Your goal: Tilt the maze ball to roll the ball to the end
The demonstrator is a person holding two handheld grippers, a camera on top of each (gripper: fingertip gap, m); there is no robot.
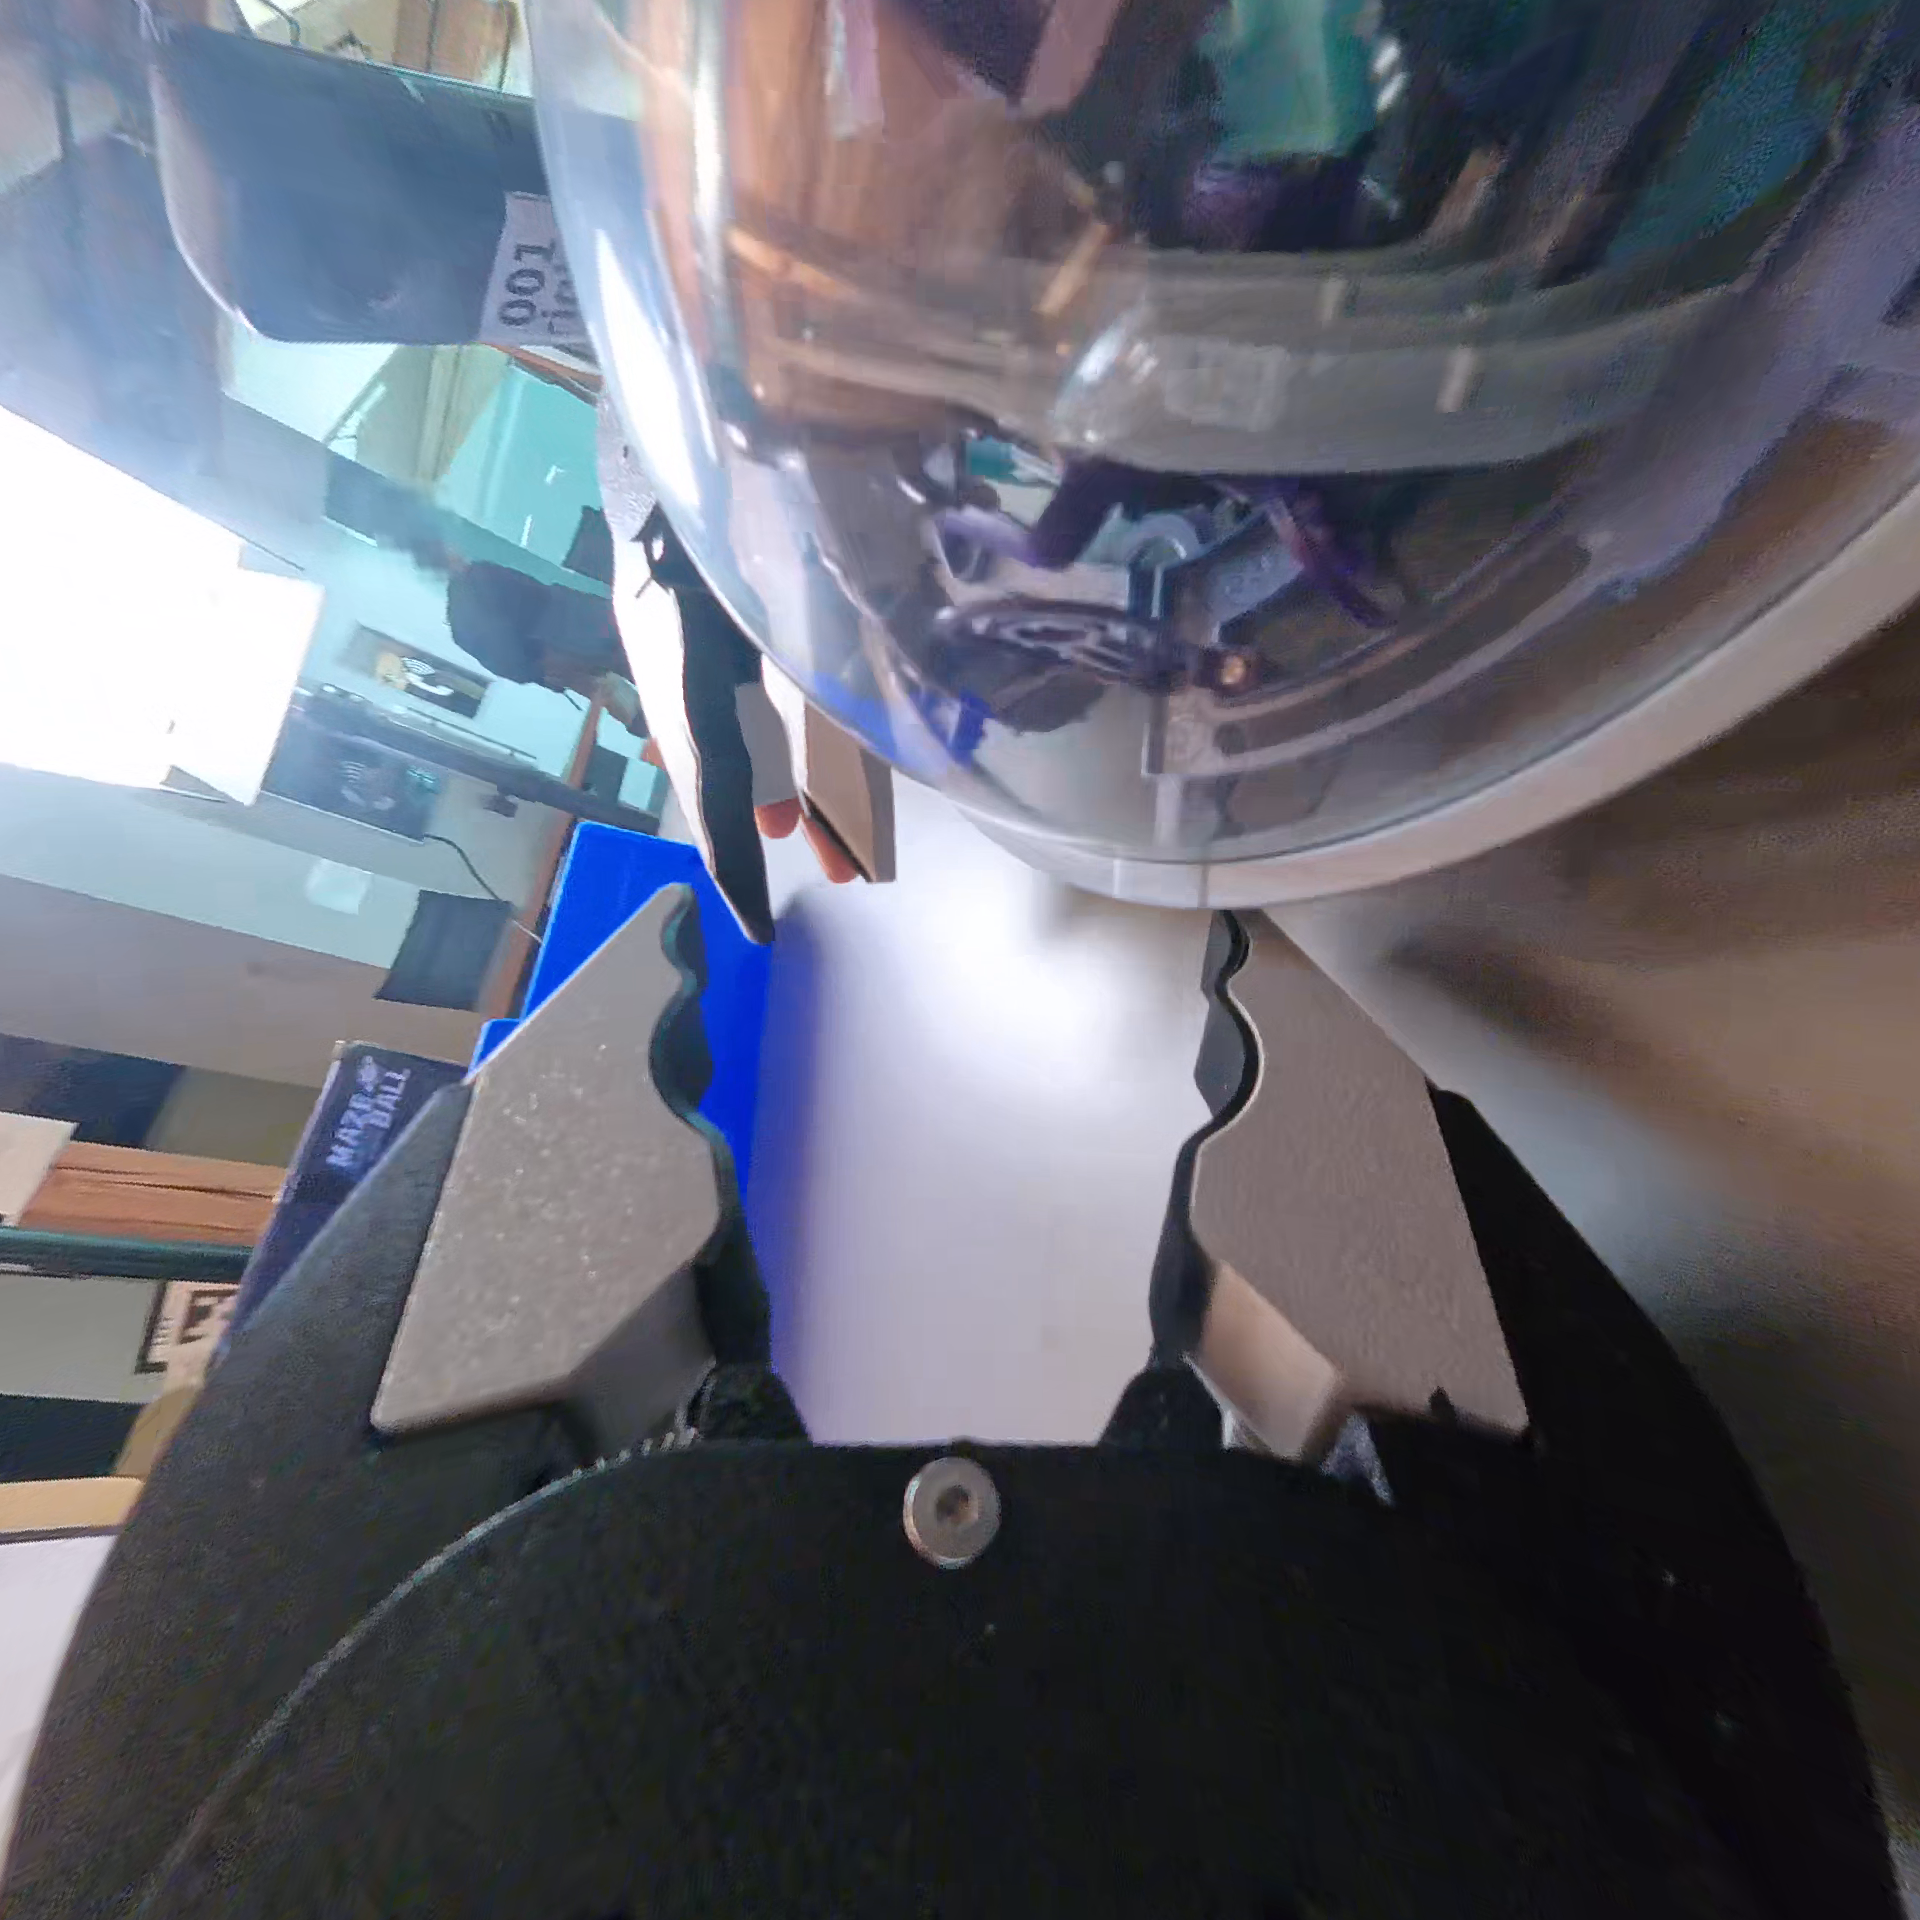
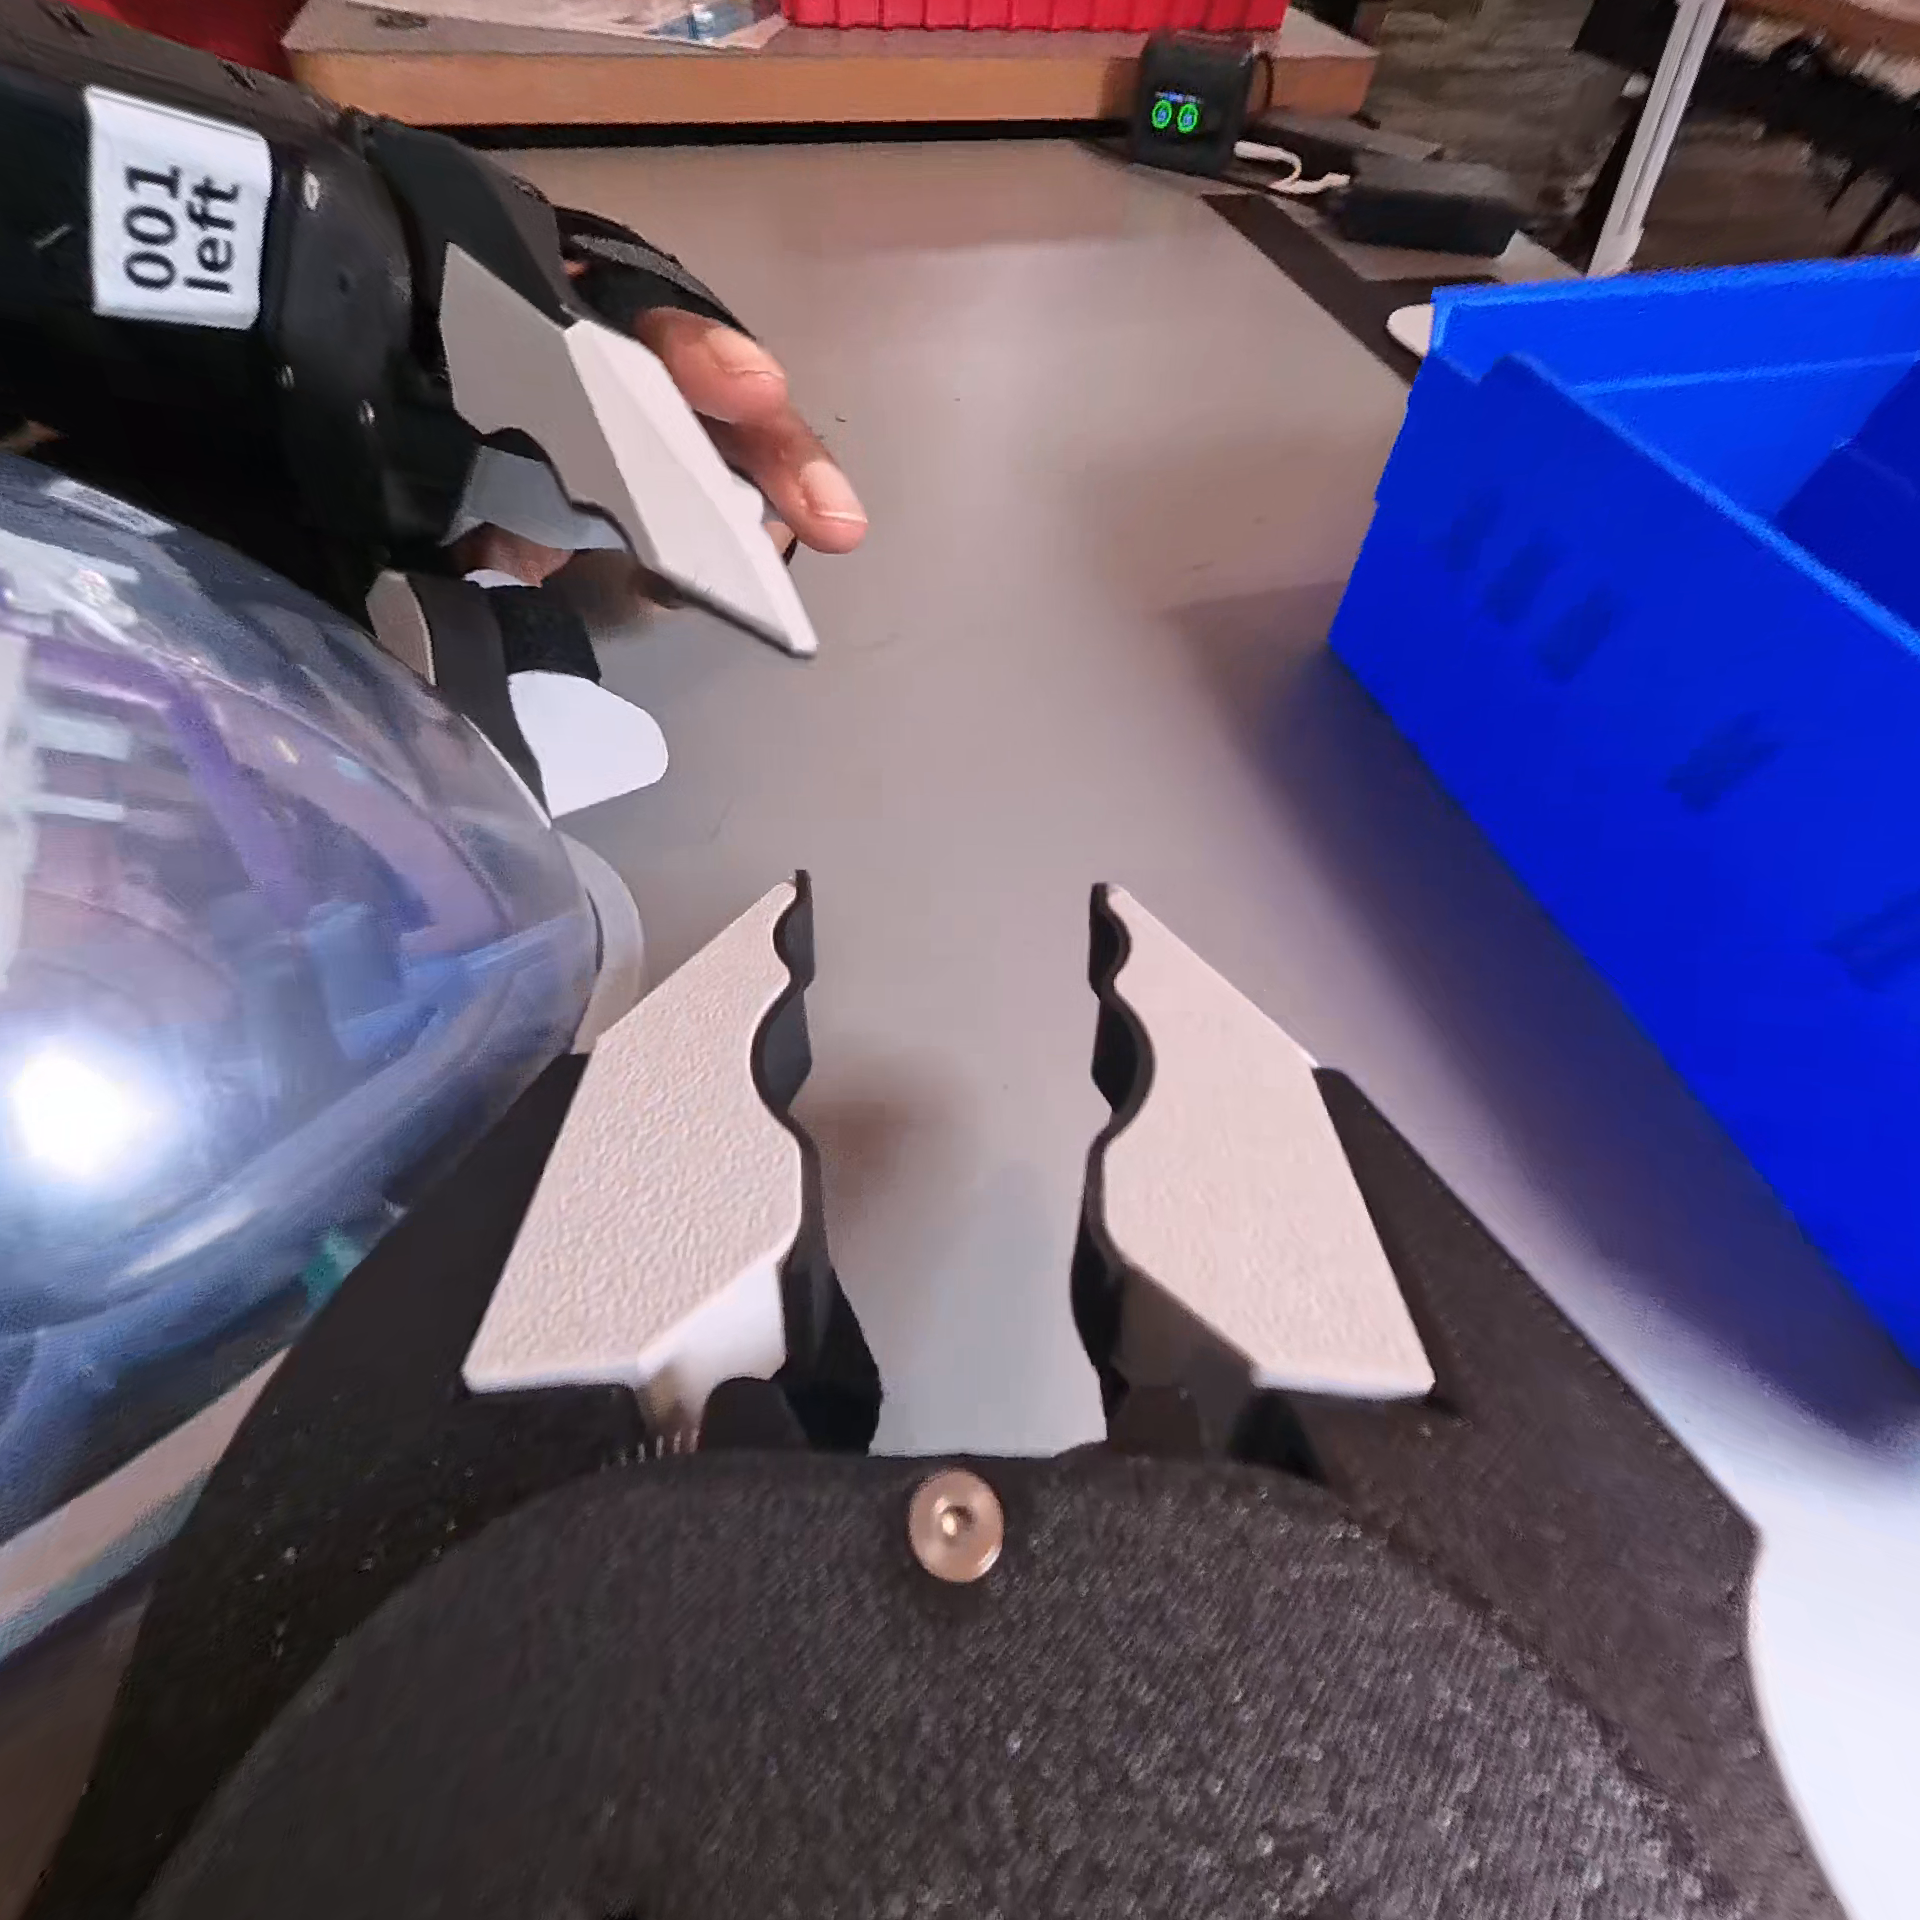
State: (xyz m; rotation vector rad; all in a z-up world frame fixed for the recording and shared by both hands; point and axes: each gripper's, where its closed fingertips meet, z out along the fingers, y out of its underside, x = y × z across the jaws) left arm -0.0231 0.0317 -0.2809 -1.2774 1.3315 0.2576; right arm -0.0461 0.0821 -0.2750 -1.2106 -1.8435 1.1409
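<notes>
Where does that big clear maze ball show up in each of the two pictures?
Left wrist view: the maze ball fills the top and right, above the open left gripper.
Right wrist view: it bulges in at the left edge, beside the open right gripper.
Shared landmark: the blue bin on the grey table.

Left hand-held gripper (image 1: 951, 935) and right hand-held gripper (image 2: 951, 899) both gape (nothing between their fingers).

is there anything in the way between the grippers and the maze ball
Nothing visible stands between them. The maze ball sits just beyond the tips of the open left gripper, and lies right beside the open right gripper, on its left. The blue bin stands off to the other side.
</notes>
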